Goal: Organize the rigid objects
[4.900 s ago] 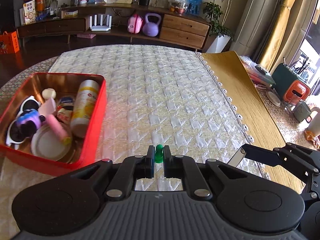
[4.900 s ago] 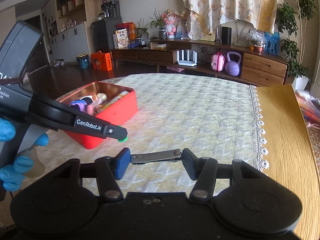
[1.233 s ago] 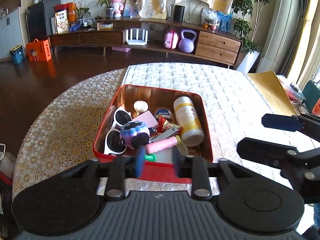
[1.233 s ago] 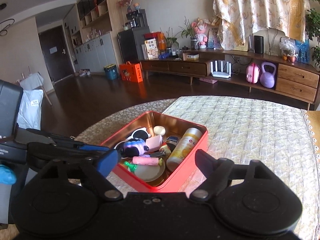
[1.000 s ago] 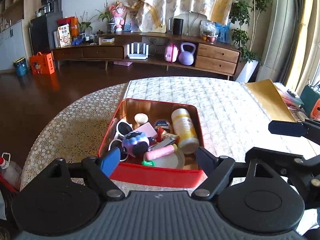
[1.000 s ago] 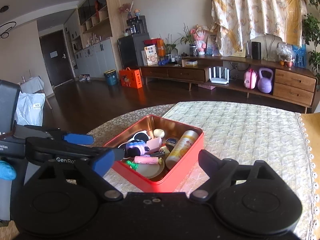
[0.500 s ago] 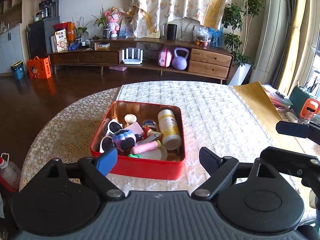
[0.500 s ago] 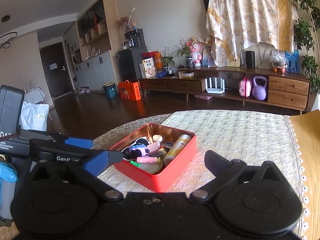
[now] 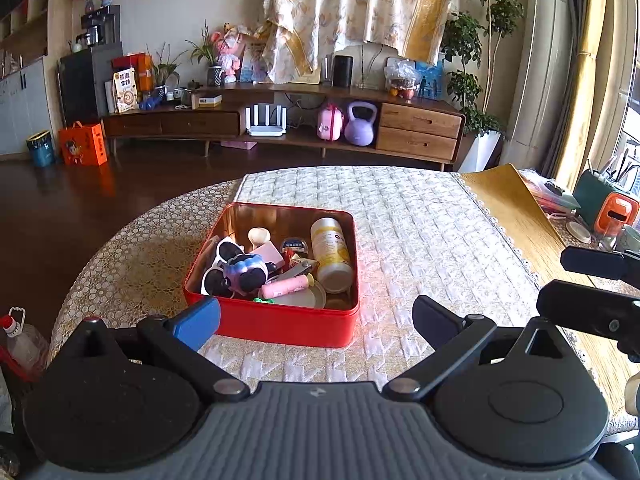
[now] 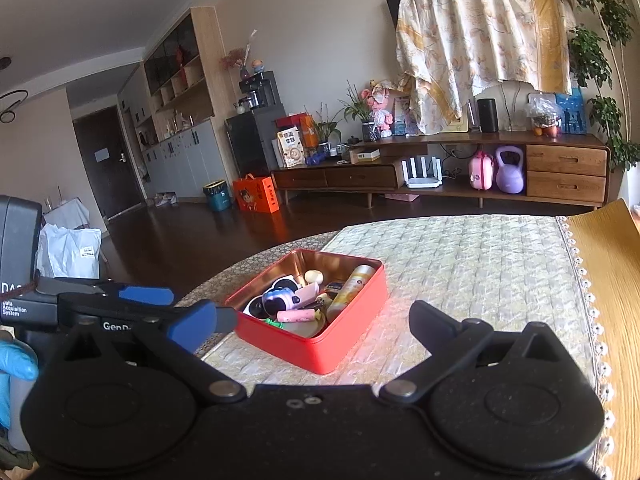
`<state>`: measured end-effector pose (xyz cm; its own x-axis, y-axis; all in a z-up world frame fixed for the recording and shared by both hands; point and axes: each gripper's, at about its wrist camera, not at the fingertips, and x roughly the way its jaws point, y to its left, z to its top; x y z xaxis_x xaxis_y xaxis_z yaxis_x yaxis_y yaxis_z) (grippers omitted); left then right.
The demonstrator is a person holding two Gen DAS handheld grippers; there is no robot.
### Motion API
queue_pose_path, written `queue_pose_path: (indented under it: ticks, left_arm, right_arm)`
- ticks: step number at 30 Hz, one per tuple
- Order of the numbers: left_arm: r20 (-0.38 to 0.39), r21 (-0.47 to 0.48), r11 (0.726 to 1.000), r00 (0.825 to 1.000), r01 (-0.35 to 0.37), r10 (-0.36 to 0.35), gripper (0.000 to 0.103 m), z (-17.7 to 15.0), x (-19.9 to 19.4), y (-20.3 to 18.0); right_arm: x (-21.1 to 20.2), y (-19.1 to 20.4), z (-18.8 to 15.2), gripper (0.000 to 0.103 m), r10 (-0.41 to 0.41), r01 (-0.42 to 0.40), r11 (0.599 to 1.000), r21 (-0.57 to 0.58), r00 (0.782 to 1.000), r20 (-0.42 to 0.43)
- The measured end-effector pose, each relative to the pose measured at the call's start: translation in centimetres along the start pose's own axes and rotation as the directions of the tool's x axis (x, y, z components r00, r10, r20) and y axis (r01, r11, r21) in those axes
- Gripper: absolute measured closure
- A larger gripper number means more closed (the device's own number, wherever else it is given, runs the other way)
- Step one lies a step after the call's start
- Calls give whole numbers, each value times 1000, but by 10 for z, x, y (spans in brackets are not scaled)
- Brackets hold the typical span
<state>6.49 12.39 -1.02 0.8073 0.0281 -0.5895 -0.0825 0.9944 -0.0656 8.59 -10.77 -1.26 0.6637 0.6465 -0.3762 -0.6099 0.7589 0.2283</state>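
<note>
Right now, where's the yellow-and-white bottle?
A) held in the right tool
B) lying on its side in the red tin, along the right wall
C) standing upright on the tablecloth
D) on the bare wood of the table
B: the yellow-and-white bottle lies on its side inside the red tin, against the right wall, next to the sunglasses and the pink tube.

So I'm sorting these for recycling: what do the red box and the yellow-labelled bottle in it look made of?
Red box: probably tin, glossy red paint outside, with a shiny coppery reflective inside. Yellow-labelled bottle: probably plastic, with an opaque white body and a printed label.
</note>
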Motion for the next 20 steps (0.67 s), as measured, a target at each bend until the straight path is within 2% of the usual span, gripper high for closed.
queue_pose_path:
  ticks: [20]
  left_arm:
    - [-19, 2, 1000, 1000, -13, 13, 0, -8, -2, -6]
  right_arm:
    - [-6, -7, -12, 0, -13, 14, 998, 55, 1000, -21]
